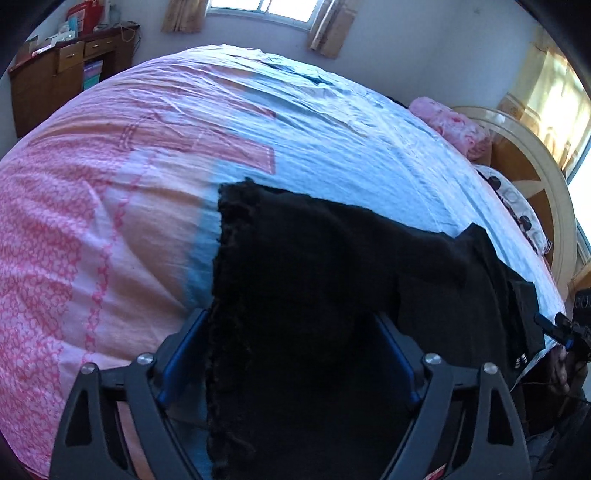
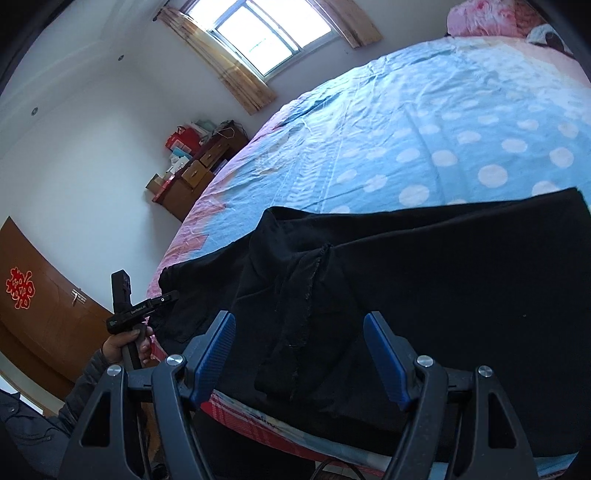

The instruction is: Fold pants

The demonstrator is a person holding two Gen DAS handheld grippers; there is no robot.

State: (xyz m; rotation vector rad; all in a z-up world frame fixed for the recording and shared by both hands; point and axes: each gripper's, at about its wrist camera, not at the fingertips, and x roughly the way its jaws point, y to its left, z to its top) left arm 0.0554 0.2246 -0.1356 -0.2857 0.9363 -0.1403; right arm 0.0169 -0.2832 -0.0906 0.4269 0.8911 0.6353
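Observation:
Black pants [image 1: 317, 266] lie on the bed near its front edge, one part folded over itself; they also show in the right wrist view [image 2: 424, 280]. My left gripper [image 1: 291, 332] is open, its blue fingers [image 1: 184, 343] either side of the pants' frayed end, which covers the gap between them. My right gripper [image 2: 299, 332] is open above the folded strip of cloth [image 2: 303, 314], holding nothing. The left gripper shows in the right wrist view [image 2: 162, 299], held in a hand at the pants' left end.
The bed sheet [image 1: 110, 221] is pink at one side and blue [image 2: 406, 129] with white dots. A wooden cabinet [image 1: 59, 77] stands by the wall. A pink pillow [image 1: 458, 125] and the headboard [image 1: 546, 192] are at the right. A window [image 2: 266, 33] is at the back.

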